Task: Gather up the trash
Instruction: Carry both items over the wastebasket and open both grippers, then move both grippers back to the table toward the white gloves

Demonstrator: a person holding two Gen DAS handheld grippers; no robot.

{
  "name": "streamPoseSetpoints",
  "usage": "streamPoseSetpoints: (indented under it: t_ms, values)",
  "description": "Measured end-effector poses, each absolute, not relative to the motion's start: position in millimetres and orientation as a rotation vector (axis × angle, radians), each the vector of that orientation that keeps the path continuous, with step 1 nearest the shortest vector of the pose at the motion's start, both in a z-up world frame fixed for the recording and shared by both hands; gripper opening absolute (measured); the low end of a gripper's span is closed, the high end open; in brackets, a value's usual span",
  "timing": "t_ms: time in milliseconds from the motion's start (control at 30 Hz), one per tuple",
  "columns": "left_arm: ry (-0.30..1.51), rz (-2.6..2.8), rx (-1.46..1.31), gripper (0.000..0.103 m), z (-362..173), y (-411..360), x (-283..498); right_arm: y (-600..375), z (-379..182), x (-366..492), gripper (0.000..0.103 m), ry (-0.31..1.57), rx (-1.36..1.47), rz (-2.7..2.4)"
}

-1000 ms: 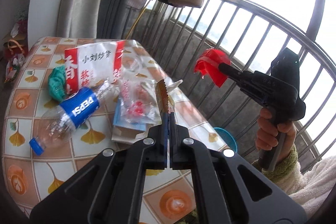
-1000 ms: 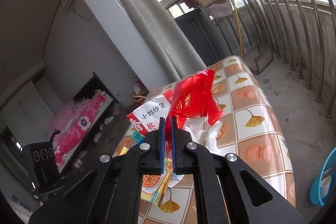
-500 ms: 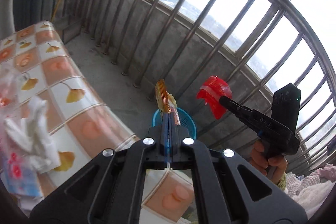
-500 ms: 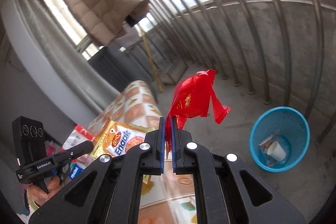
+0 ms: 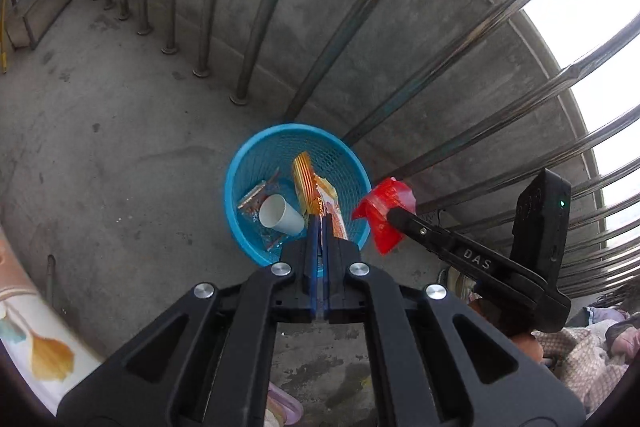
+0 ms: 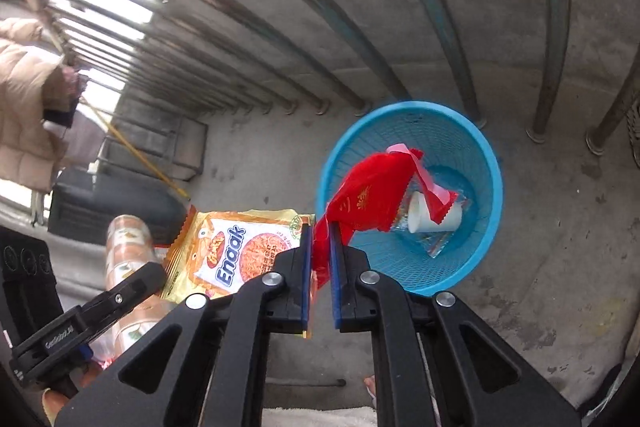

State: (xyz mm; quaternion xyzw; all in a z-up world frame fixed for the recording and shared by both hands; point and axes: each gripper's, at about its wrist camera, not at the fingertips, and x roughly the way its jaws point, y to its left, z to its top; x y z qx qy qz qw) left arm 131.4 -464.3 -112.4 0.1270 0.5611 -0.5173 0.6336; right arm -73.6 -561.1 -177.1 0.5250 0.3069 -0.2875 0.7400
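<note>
While both grippers hang over the bin, the step in hand looks like the drop: trash carried to the basket and about to be let go. From the left wrist view, the left gripper points steeply down at the blue mesh bin on the concrete floor, its jaws pressed flat together on the yellow-orange packet, which stands edge-on above the bin's mouth. A paper cup and a foil wrapper lie in the bottom. Off to the right, the right gripper reaches in at a slant with the red wrapper at its tip, just beside the bin's rim and perhaps not fully over it. From the right wrist view, the right gripper also tilts down toward the bin; its jaws are opening, a narrow gap showing, with the tail of the red wrapper between them and the rest drooping over the bin's mouth above the cup. To the left, the left gripper holds the packet face-on, printed "Enaak", outside the rim from this angle. Next, I judge, the red wrapper needs only a wider opening to fall free, while the left hand should centre the packet over the bin before releasing.
</note>
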Motion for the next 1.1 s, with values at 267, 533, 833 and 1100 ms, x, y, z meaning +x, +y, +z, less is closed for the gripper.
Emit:
streamPoseSetpoints:
  t_ms: [267, 533, 833, 1100]
  values:
    - [1.341, -1.144, 0.333, 0.047, -141.5, -481.5, 123.1, -592.1, -246.1, -90.1, 0.056, 0.775, 1.247, -0.794]
    - [1.211, -1.125, 0.252, 0.061, -71.9, -428.2, 130.7, -566.8, -192.7, -90.0, 0.060, 0.685, 1.172, -0.746]
    - [0.940, -1.042, 0.184, 0.073, 22.6, -273.2, 101.7, -497.1, -92.5, -55.0, 0.067, 0.608, 0.989, -0.483]
    - [0.752, -0.740, 0.123, 0.074, 44.0, -97.1, 72.6, -400.4, -37.0, 3.7, 0.067, 0.718, 0.869, -0.138]
